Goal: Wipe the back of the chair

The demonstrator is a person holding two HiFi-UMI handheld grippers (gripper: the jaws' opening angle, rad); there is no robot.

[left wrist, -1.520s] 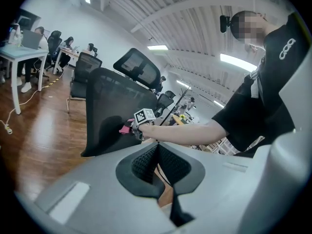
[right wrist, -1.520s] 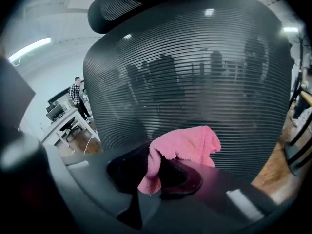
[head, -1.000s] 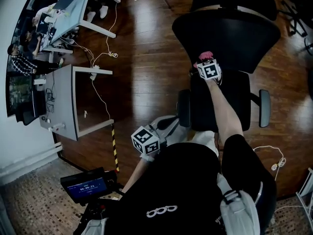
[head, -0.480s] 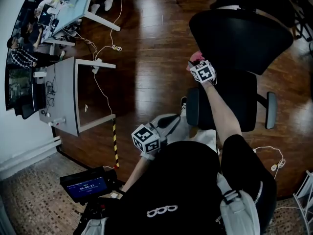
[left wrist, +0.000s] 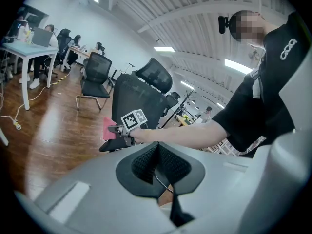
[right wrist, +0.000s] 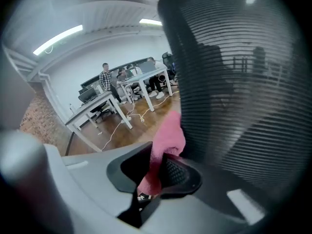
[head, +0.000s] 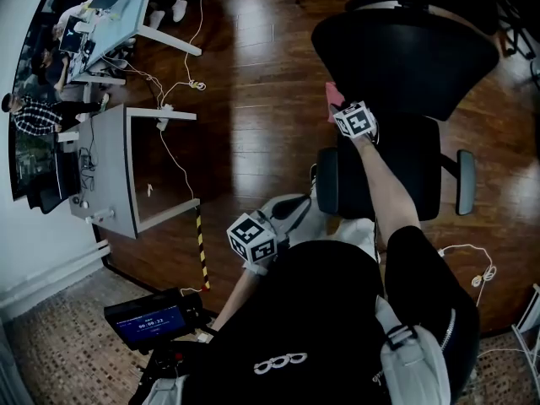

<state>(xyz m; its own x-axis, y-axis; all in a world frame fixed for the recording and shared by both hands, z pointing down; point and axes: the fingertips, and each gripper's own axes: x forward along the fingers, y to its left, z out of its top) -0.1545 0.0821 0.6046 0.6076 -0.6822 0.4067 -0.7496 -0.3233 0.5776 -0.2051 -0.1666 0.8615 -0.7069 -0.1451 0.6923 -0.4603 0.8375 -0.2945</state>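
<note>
The right gripper (right wrist: 155, 172) clamps a pink fluffy cloth (right wrist: 166, 138), which lies against the left edge of the black mesh chair back (right wrist: 234, 82). The left gripper (left wrist: 158, 162) has its jaws together with nothing between them. It hangs near the person's torso, well apart from the chair.

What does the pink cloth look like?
The pink cloth looks soft and fuzzy, like a small towel. It is bunched up and pinched between the shut jaws of the right gripper, its rounded end sticking out past them. That end seems to rest against the side edge of the chair's black mesh backrest. Nothing else touches it.
</note>
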